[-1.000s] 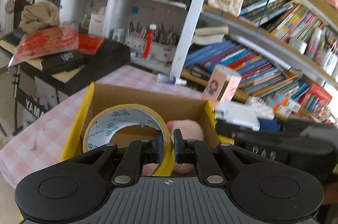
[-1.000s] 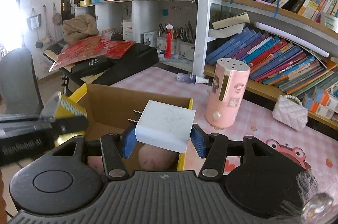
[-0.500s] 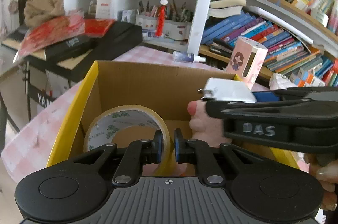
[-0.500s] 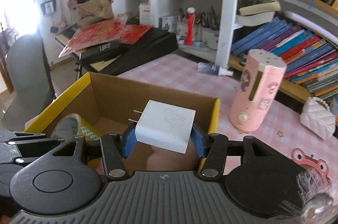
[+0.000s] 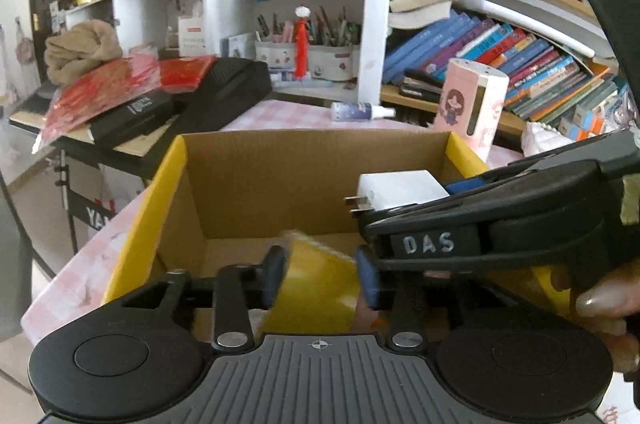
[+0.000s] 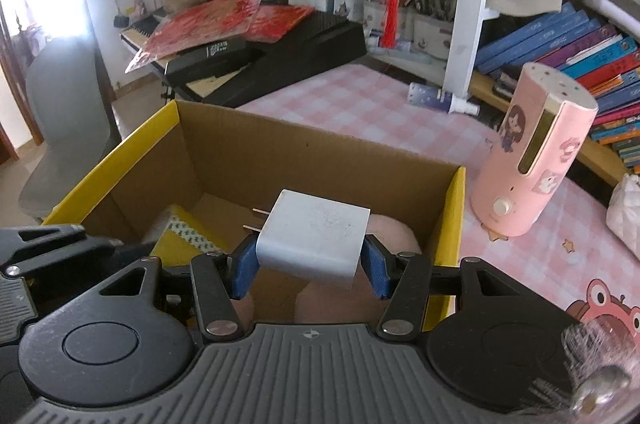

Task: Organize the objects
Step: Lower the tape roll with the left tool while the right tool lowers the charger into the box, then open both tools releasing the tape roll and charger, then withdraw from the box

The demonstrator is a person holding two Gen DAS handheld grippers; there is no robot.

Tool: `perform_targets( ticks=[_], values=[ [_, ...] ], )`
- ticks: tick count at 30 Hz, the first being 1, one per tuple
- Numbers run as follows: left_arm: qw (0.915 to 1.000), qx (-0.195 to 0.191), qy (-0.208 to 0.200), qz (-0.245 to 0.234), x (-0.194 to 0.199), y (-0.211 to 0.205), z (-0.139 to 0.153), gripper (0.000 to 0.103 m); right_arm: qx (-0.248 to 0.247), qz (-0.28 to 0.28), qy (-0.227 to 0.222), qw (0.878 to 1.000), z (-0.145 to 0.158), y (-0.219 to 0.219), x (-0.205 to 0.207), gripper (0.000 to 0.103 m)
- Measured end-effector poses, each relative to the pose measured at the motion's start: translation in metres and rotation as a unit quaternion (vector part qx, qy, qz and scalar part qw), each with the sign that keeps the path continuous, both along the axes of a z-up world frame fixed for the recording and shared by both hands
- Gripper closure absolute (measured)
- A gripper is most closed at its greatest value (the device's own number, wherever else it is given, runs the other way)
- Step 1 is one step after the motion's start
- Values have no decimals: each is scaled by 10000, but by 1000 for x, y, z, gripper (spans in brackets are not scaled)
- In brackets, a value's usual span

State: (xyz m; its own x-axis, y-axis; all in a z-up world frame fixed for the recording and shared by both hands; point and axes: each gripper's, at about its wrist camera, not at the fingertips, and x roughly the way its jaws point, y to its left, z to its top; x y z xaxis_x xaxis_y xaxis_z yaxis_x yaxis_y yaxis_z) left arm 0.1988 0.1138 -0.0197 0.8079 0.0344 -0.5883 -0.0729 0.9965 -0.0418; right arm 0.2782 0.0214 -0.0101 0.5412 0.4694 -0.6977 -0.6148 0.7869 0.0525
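Note:
My left gripper hangs over the near end of an open cardboard box with yellow flaps. Its jaws are opening, and the yellow tape roll sits blurred between the pads, no longer pinched. In the right wrist view the tape roll lies in the box's left part. My right gripper is shut on a white plug charger, held just above the box, prongs pointing left. Under it a pink plush toy lies on the box floor. The charger also shows from the left wrist.
A pink cylindrical humidifier stands on the pink checked tablecloth right of the box. A small spray bottle lies beyond it, and a white purse is at far right. Bookshelves run behind, and a keyboard piled with black boxes stands at left.
The left jaws have parted and let go of the tape roll's wall; the roll has tipped down into the box. The right gripper has carried the charger lower over the box.

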Motion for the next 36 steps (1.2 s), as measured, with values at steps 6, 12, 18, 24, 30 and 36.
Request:
perform_targets(
  ticks=[6, 12, 18, 24, 30, 36],
  values=[
    [9996, -181, -173, 89, -14, 5, 5, 32, 14, -73, 174, 9998, -1, -2, 4, 51],
    [9995, -179, -158, 181, -20, 5, 6, 23, -190, 32, 155, 9997, -4, 4, 2, 50],
    [9991, -193, -283, 251, -29, 6, 11, 17, -193, 72, -10, 9998, 0, 4, -2, 47],
    [9983, -269, -449, 254, -39, 7, 19, 12, -12, -13, -248, 9997, 13, -3, -15, 39],
    [9969, -330, -679, 226, -52, 5, 32, 9, 223, -252, -662, 9972, 31, -19, -38, 33],
    [9952, -354, -898, 179, -71, 4, 42, 8, 499, -662, -976, 9918, 46, -44, -61, 32]
  ],
)
